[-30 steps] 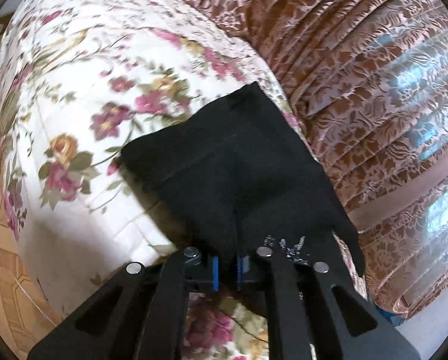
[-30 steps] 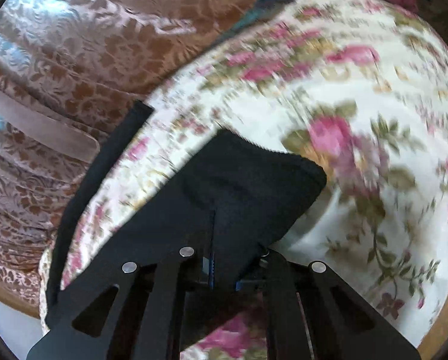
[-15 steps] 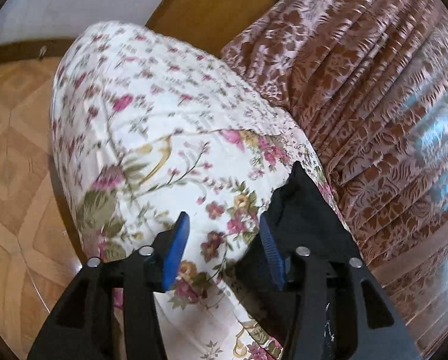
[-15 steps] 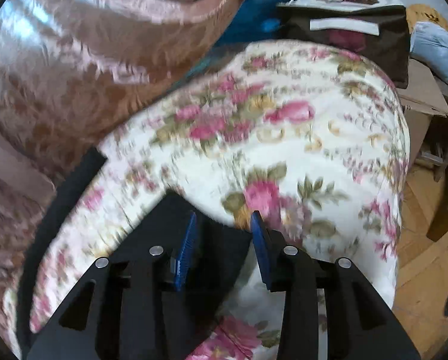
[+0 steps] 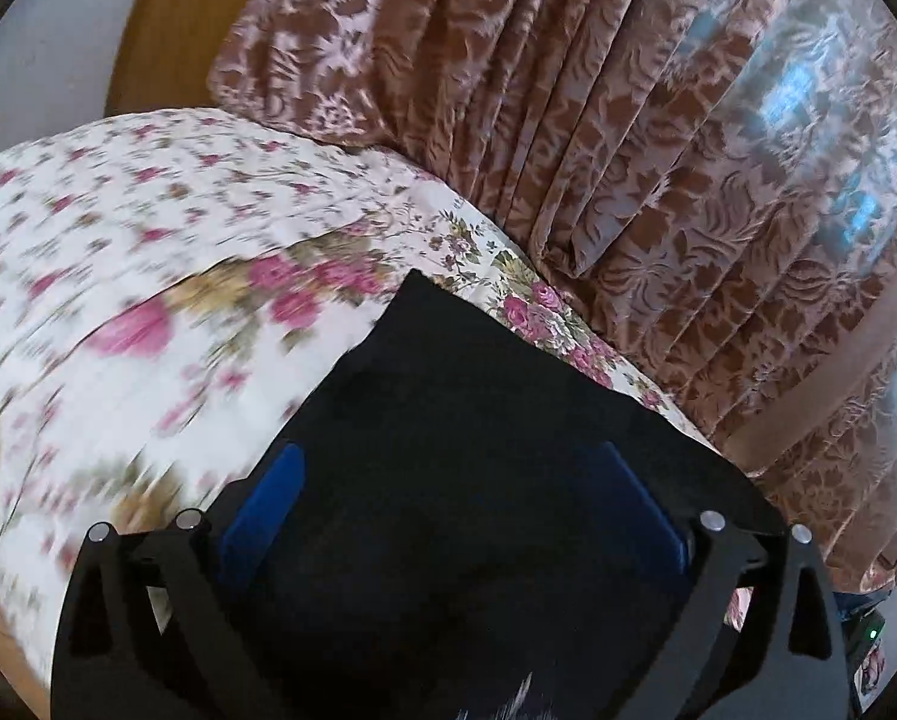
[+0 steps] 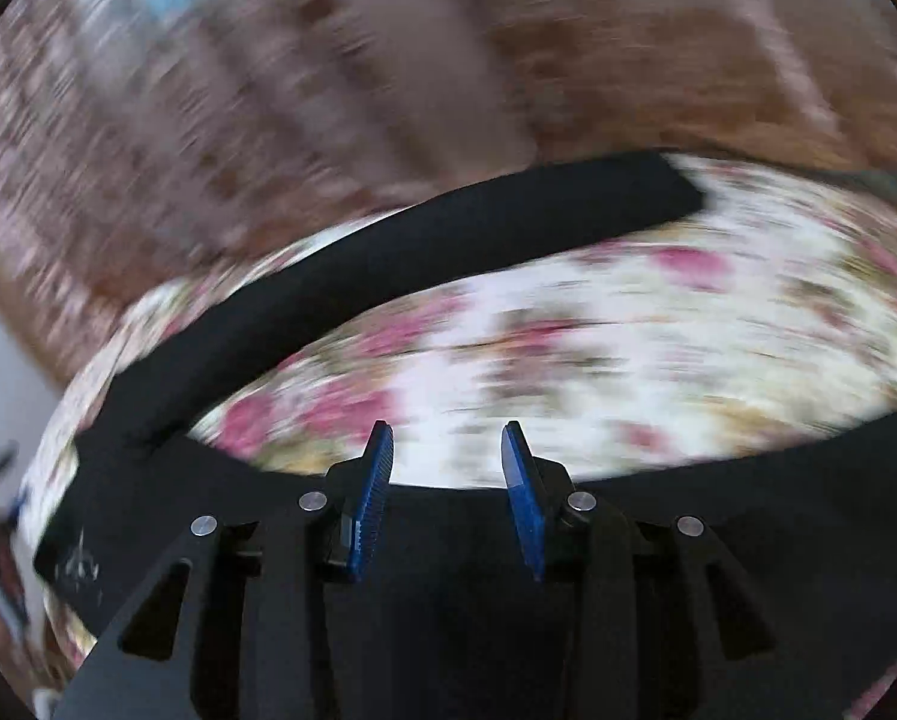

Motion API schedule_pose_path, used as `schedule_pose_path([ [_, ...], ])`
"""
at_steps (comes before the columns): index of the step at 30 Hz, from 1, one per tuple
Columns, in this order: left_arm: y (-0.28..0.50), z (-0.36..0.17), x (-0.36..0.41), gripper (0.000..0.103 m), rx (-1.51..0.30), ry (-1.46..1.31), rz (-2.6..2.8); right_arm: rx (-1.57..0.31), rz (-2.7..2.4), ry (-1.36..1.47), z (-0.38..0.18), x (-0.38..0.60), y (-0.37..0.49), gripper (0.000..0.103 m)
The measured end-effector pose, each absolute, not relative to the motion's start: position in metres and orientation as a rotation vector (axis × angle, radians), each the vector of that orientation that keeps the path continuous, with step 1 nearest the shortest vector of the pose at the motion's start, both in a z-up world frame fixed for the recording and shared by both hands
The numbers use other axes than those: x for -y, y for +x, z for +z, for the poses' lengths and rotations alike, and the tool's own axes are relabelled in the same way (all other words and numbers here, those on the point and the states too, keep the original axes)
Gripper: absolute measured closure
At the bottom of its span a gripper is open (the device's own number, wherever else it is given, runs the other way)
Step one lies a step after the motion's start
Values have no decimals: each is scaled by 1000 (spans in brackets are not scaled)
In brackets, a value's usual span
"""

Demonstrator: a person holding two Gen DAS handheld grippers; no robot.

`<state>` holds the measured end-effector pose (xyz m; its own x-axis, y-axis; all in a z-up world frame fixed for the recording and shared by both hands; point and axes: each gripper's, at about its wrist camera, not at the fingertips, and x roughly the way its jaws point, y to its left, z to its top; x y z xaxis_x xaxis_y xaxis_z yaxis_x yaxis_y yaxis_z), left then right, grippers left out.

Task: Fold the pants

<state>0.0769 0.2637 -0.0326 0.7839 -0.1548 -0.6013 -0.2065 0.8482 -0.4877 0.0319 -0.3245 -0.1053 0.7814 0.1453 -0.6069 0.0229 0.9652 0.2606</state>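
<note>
The black pants [image 5: 484, 420] lie on a floral bedspread [image 5: 148, 276]. In the left wrist view my left gripper [image 5: 448, 474] is wide open, its blue pads [image 5: 262, 510] spread either side above the black cloth, holding nothing. In the blurred right wrist view the pants [image 6: 388, 258] show as two legs, one curving along the far edge of the bed and one under the gripper. My right gripper [image 6: 446, 450] is open and empty, its blue pads [image 6: 376, 498] over the near leg's edge.
A brown patterned curtain [image 5: 658, 138] hangs close behind the bed and also fills the top of the right wrist view [image 6: 268, 72]. A wooden headboard [image 5: 166, 18] and white wall sit at the upper left. The bed edge drops to a wood floor at the lower left.
Both grippers, shut on the pants a second ago, have let go and opened. The left gripper has opened wider and moved back over the cloth. The right view has swung fast toward the curtain.
</note>
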Motion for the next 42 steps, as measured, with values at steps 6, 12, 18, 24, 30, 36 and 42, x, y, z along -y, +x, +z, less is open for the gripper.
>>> schedule_pose_path([
  [6, 161, -38, -270, 5, -757, -551, 82, -723, 74, 166, -131, 280, 74, 66],
  [12, 233, -57, -271, 3, -804, -463, 160, -768, 50, 171, -149, 286, 83, 61],
  [18, 282, -77, -267, 3, -841, -387, 166, -767, 56, 187, -151, 285, 86, 60],
  [24, 302, -88, -265, 3, -842, -368, 182, -769, 67, 206, -153, 286, 89, 59],
  [30, 310, -102, -264, 3, -858, -361, 199, -768, 70, 209, -152, 288, 88, 59],
  [36, 309, -112, -261, 3, -860, -342, 211, -768, 72, 209, -152, 289, 89, 59],
  [42, 310, -116, -260, 4, -873, -330, 208, -769, 72, 208, -152, 289, 89, 59],
])
